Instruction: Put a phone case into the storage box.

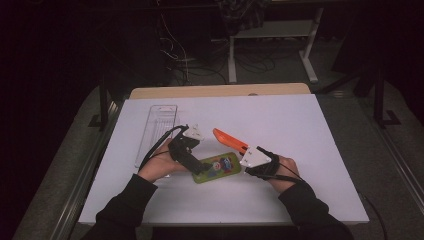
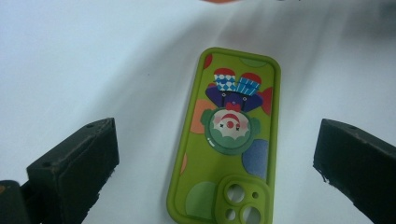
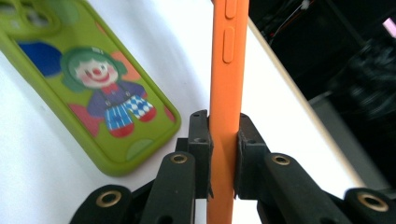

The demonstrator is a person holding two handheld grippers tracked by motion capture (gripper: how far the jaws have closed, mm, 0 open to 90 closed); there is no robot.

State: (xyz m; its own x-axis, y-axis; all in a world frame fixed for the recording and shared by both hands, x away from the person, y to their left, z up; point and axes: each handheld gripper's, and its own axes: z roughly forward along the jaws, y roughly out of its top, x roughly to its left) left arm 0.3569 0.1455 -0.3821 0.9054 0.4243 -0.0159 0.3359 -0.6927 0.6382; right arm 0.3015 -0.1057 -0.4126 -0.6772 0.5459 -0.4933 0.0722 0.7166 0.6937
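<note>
My right fingers (image 3: 223, 154) clamp the slim orange phone (image 3: 227, 93) edge-on above the white counter (image 1: 300, 130); left fingers (image 2: 215, 154) stand wide around the green clown-print phone case (image 2: 229, 140) lying flat. Line up corners first.

We see the white table (image 1: 300, 150) lit brightly from above while the room around it sinks into near black. Up close the tabletop glares white, the top edge smears, and the green phone case (image 3: 88, 88) looks soft.
</note>
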